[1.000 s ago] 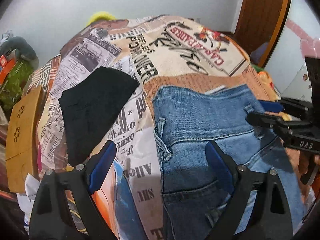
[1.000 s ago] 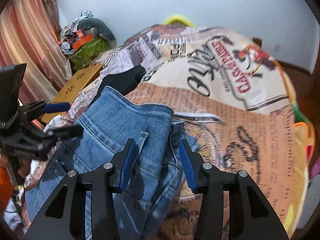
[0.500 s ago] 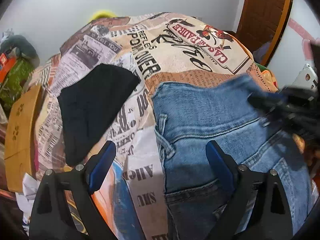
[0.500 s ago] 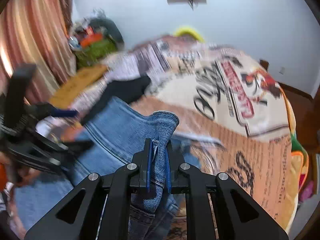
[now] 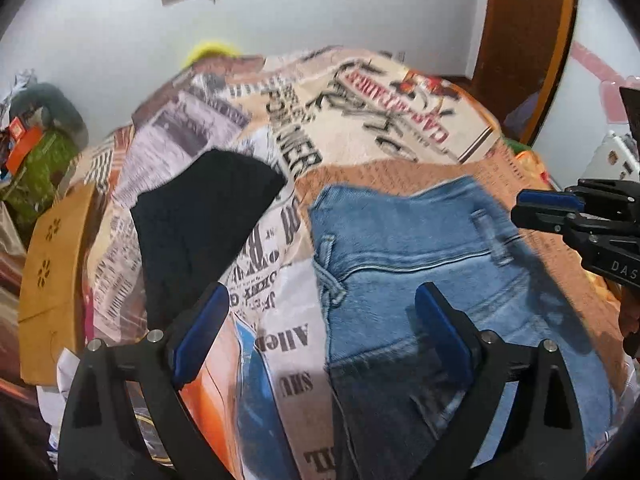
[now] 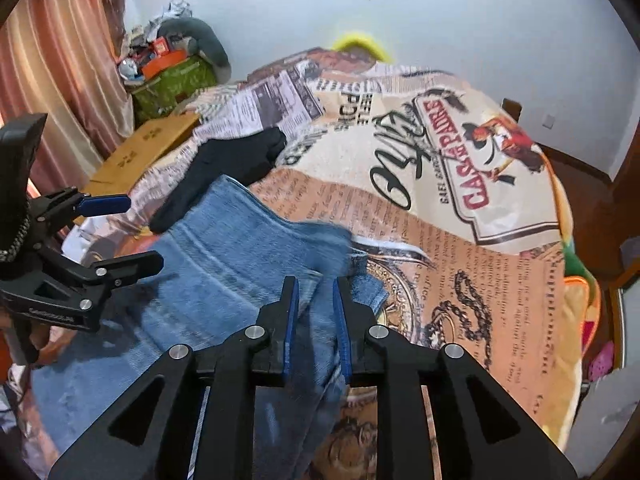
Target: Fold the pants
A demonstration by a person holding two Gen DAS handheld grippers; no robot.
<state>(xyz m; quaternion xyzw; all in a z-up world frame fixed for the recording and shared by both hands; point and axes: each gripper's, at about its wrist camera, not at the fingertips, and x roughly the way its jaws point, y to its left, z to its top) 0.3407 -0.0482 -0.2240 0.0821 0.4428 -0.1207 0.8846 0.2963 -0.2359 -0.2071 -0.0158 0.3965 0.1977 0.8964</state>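
- The blue jeans (image 5: 400, 264) lie waist-end up on a bed covered by a newspaper-print blanket (image 5: 360, 92), the denim spread flat across the near half of the bed.
- The left gripper (image 5: 320, 332) stands wide open above the jeans' left edge; its right finger (image 5: 440, 332) hangs over the denim near a back pocket, its left finger (image 5: 200, 332) over the blanket. It holds nothing.
- The right gripper (image 6: 314, 320) has its jaws drawn close, a narrow gap between the blue pads. Blurred denim from the jeans' (image 6: 224, 264) right edge shows in that gap, but whether the pads actually press on it cannot be told.
- In the left wrist view the right gripper (image 5: 560, 208) shows at the frame's right edge, beyond the jeans' waistband corner, its fingers near each other.
- In the right wrist view the left gripper (image 6: 120, 232) appears at the left, fingers spread apart.
- A black garment (image 5: 200, 220) lies on the blanket just left of the jeans; a wooden board (image 5: 52, 272) sits at the bed's left side.
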